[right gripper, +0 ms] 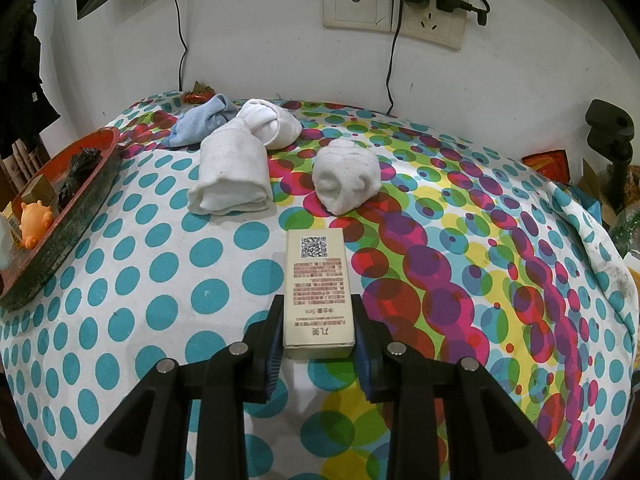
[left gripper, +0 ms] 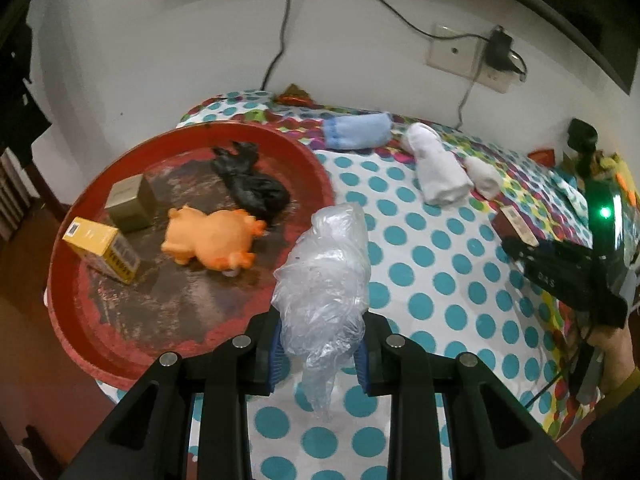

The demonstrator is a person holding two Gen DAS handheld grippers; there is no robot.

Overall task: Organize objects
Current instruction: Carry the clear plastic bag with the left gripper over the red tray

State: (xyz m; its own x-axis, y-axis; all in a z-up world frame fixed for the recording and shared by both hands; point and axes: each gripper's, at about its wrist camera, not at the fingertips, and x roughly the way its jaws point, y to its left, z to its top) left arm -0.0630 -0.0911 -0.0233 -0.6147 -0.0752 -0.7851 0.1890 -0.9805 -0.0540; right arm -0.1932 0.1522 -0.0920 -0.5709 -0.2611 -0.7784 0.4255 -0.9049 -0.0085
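Observation:
My left gripper (left gripper: 320,354) is shut on a crumpled clear plastic bag (left gripper: 324,276) and holds it above the table beside the red tray (left gripper: 120,344). The tray holds an orange rubber toy (left gripper: 212,242), a yellow box (left gripper: 102,248), a gold box (left gripper: 132,202) and a black plastic bag (left gripper: 252,184). My right gripper (right gripper: 318,350) is shut on a cream carton with a QR code (right gripper: 318,288), held just above the dotted tablecloth (right gripper: 160,280). The right gripper also shows in the left wrist view (left gripper: 560,276).
A blue rolled cloth (right gripper: 204,120), a large white rolled cloth (right gripper: 232,176), a white sock ball (right gripper: 272,122) and a second white roll (right gripper: 346,178) lie at the back of the table. A wall socket with plugs (right gripper: 394,8) and cables is behind. Clutter sits at the right edge (right gripper: 608,184).

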